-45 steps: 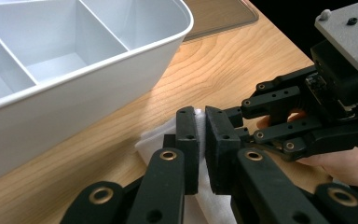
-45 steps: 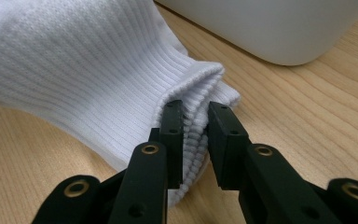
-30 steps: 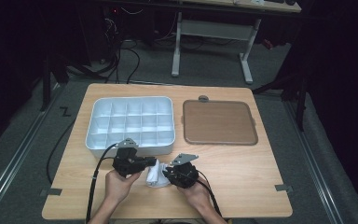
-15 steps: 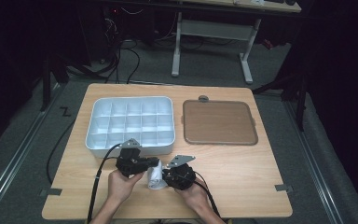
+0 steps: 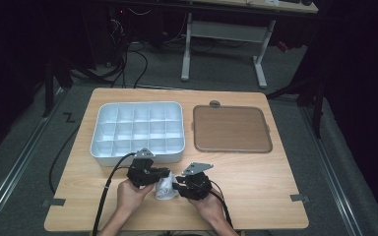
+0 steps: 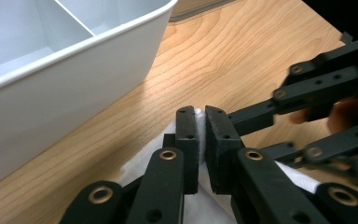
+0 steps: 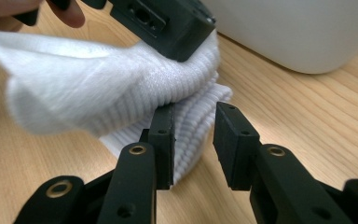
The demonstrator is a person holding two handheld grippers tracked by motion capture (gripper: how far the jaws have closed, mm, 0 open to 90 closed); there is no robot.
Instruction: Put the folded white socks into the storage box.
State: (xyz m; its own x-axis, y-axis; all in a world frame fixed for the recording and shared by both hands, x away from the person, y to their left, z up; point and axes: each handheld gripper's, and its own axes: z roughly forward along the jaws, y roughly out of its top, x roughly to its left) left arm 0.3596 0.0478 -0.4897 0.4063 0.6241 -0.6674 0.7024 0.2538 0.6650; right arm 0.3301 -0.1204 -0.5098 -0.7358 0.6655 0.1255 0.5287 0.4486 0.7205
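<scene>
Since a second ago both hands have drawn slightly closer together near the front edge of the light wooden counter (image 5: 256,182), and the right claw (image 7: 193,140) has just been opening its jaws. Its pads now stand a narrow gap apart, the ribbed edge of the white knitted sock (image 7: 121,98) lying between them with one pad against it and the other clear. The left claw (image 6: 201,135) is pinched tight on a thin fold of that sock (image 6: 200,205).

From above, the sock (image 5: 166,188) is a small white bundle just in front of the white plastic compartment tray (image 5: 103,142), between the left claw (image 5: 161,176) and the right claw (image 5: 179,186); the hands hide most of it. The right gripper view adds the sock's rib texture and its raised, folded end. The left gripper view shows the tray's wall (image 6: 74,88) just beside the claw.

Right of the tray lies a flat brown rectangular mat (image 5: 231,129), well apart from the sock.
</scene>
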